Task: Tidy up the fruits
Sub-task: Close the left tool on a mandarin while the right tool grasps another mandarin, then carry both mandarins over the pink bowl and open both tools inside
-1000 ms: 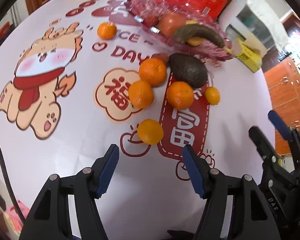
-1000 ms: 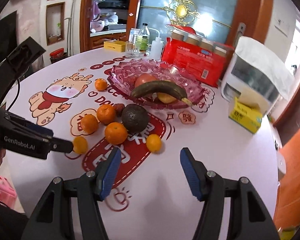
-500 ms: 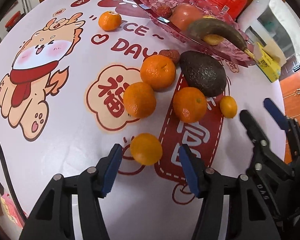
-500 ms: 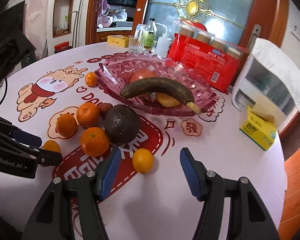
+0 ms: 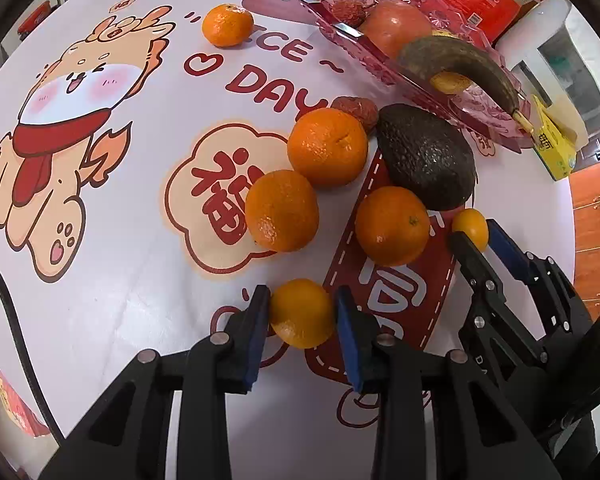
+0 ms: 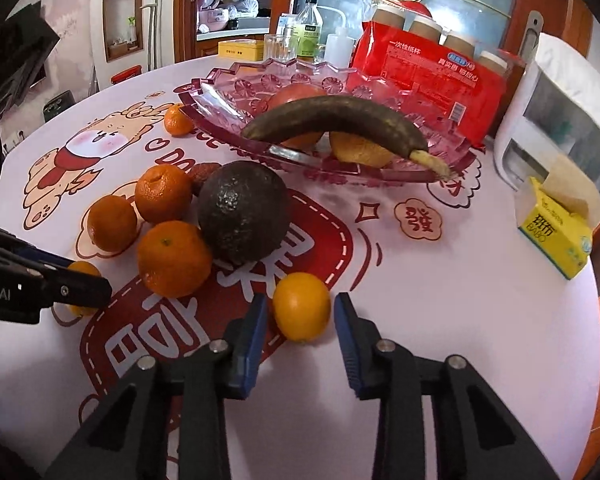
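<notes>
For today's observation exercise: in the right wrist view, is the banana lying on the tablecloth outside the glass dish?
No: the dark banana rests inside the pink glass dish, lying across the other fruit there, above the tablecloth.

Avocado [image 6: 244, 210] before dish [image 6: 380, 168]; banana [image 6: 340, 118] in dish.

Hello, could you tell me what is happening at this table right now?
A person with a claw in each hand is sorting fruit. The left claw has its pads against a small orange on the tablecloth. The right claw is open around another small orange. More oranges and an avocado lie loose, while the pink glass dish holds a dark banana.
</notes>
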A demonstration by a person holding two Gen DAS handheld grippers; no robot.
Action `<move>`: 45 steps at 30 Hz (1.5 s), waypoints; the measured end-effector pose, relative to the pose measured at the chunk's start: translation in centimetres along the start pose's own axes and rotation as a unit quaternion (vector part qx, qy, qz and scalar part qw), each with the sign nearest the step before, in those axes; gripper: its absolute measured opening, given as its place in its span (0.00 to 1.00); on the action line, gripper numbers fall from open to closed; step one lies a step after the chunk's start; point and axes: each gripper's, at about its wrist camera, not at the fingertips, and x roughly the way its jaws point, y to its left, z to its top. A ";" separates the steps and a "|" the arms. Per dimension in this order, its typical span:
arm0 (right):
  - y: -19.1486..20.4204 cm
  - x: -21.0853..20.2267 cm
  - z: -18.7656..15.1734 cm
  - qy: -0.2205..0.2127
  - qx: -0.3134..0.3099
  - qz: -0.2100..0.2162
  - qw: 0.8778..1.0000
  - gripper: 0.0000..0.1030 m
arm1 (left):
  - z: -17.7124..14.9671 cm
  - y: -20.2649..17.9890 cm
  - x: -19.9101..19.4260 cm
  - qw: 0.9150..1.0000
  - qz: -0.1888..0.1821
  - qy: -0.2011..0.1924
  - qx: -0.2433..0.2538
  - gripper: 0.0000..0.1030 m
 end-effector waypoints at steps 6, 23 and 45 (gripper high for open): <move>0.2 0.2 0.3 0.003 0.005 0.002 1.000 0.29 | 0.0 0.9 -0.2 1.000 0.000 0.004 -0.006 0.30; 0.2 -3.7 -0.5 0.022 0.068 0.008 0.997 0.29 | -0.1 1.3 -6.3 0.998 -0.014 -0.050 0.029 0.30; -0.4 -9.7 4.3 -0.043 0.201 -0.107 0.973 0.29 | 9.0 0.3 -14.5 0.975 -0.060 -0.115 0.181 0.30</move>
